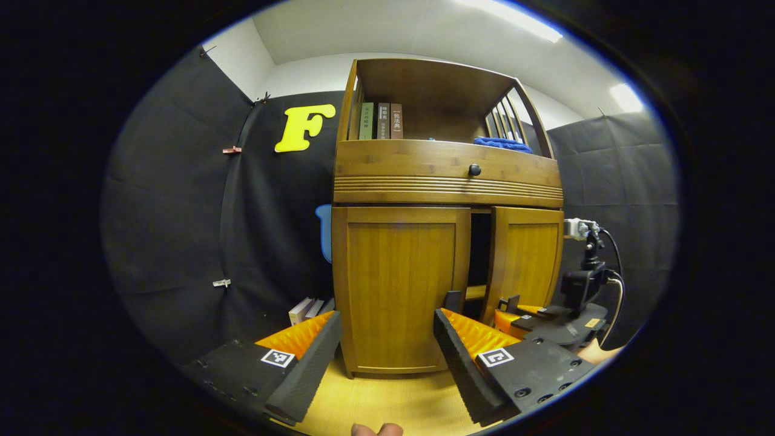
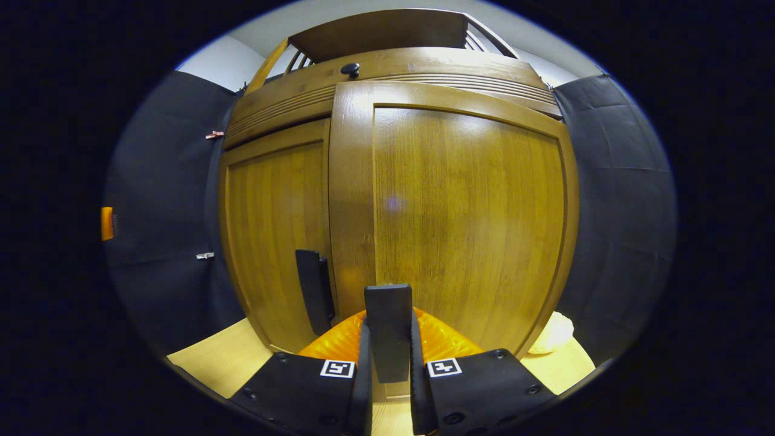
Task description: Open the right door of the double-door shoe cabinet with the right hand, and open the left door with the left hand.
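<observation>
The shoe cabinet stands upright on the pale wooden floor, tall axis vertical, its front turned toward us, warm bamboo-like wood with straight grain. The left door sits flush and shut; the right door is swung out a little, a dark gap between their inner edges. The right claw has its fingers drawn together on a dark flat handle at that door's lower inner edge, and a second dark handle hangs on the left door just beside it. The left claw hovers low before the left door, fingers wide apart, touching nothing (plenty of open floor beneath). Above the doors runs a ribbed drawer front with a round black knob; the open shelf holds upright books and a blue cloth
</observation>
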